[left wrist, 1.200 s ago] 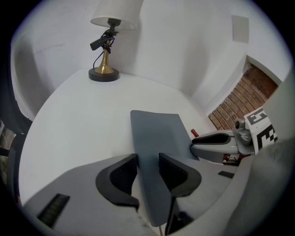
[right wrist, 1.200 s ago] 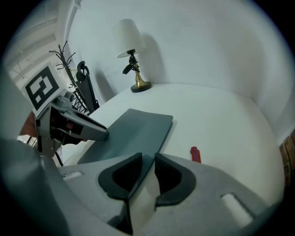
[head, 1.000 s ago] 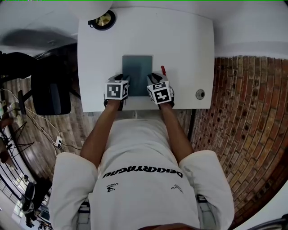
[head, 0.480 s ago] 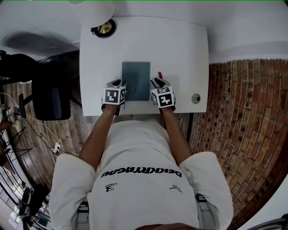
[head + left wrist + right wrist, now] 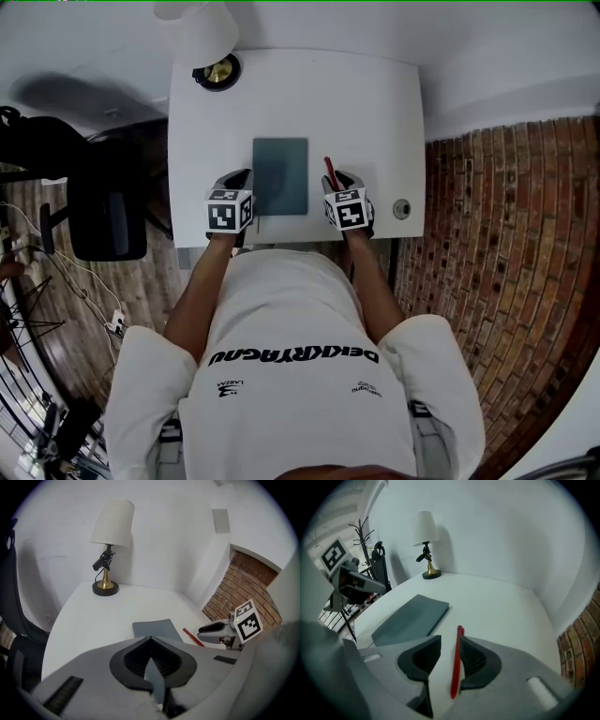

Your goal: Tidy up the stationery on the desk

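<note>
A grey-teal notebook [image 5: 279, 175] [image 5: 157, 629] [image 5: 410, 618] lies flat on the white desk [image 5: 366, 103]. My left gripper [image 5: 242, 178] [image 5: 151, 639] hovers just left of the notebook's near corner. Its jaws have just closed and stand shut, with nothing seen gripped. A red pen [image 5: 330, 172] [image 5: 455, 667] [image 5: 192, 637] lies to the right of the notebook. My right gripper [image 5: 342, 180] [image 5: 450, 638] straddles it. Its jaws have just been opening and stand open. The pen runs along the right-hand pad, apart from the other one.
A brass table lamp [image 5: 217, 67] [image 5: 107, 550] [image 5: 426, 541] with a white shade stands at the desk's far left corner. A round cable grommet [image 5: 401, 208] sits at the near right edge. A dark chair [image 5: 105, 202] is left of the desk; brick floor lies to the right.
Both grippers have drawn away from the notebook's near corners, the left one leftwards and up, the right one rightwards. More of the red pen shows ahead of the right gripper.
</note>
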`<state>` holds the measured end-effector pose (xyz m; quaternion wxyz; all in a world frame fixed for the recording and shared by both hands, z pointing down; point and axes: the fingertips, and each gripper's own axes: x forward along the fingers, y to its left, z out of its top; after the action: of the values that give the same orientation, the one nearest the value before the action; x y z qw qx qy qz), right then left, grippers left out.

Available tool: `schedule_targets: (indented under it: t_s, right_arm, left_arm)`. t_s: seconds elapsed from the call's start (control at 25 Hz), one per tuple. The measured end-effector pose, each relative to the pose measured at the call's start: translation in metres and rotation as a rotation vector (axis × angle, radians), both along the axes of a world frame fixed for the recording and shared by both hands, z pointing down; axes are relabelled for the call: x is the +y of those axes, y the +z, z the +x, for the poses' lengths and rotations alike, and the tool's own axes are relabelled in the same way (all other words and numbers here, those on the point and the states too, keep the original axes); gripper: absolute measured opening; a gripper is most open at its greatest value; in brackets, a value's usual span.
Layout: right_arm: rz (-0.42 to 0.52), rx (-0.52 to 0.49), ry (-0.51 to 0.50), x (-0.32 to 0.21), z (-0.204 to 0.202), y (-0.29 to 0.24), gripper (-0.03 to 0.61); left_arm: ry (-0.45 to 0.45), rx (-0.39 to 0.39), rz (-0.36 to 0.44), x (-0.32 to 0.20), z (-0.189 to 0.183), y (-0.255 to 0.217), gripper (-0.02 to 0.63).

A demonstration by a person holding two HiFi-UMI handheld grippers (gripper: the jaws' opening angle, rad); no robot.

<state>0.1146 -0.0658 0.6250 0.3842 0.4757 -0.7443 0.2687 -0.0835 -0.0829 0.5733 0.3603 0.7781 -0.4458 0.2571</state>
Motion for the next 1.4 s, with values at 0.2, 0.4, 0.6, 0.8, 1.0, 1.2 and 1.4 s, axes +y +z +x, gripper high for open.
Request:
schedule_targets:
  t_s: [0.2, 0.4, 0.6, 0.8, 1.0, 1.2, 1.4]
  right_arm:
    - [-0.022, 0.035, -0.012, 0.009, 0.012, 0.011, 0.118]
    - [-0.027, 0.043, -0.006, 0.015, 0.02, 0.017, 0.11]
    - [-0.028, 0.044, -0.006, 0.017, 0.02, 0.022, 0.101]
    - [-0.038, 0.056, -0.012, 0.011, 0.019, 0.028, 0.095]
    - [-0.069, 0.068, -0.005, 0.015, 0.021, 0.039, 0.08]
    - [-0.083, 0.064, 0.031, 0.016, 0.024, 0.043, 0.052]
    - [-0.118, -0.007, 0.118, 0.015, 0.027, 0.039, 0.048]
  left_arm:
    - [0.007, 0.011, 0.126, 0.001, -0.003, -0.031, -0.002]
    - [-0.008, 0.068, 0.253, 0.005, -0.005, -0.061, -0.003]
    - [-0.024, 0.106, 0.36, 0.012, -0.008, -0.082, -0.003]
    - [0.019, 0.112, 0.446, 0.019, -0.003, -0.097, -0.002]
    - [0.067, 0.112, 0.5, 0.03, 0.005, -0.105, -0.002]
    - [0.083, 0.109, 0.506, 0.031, 0.006, -0.105, -0.002]
    - [0.087, 0.103, 0.498, 0.032, 0.007, -0.102, -0.003]
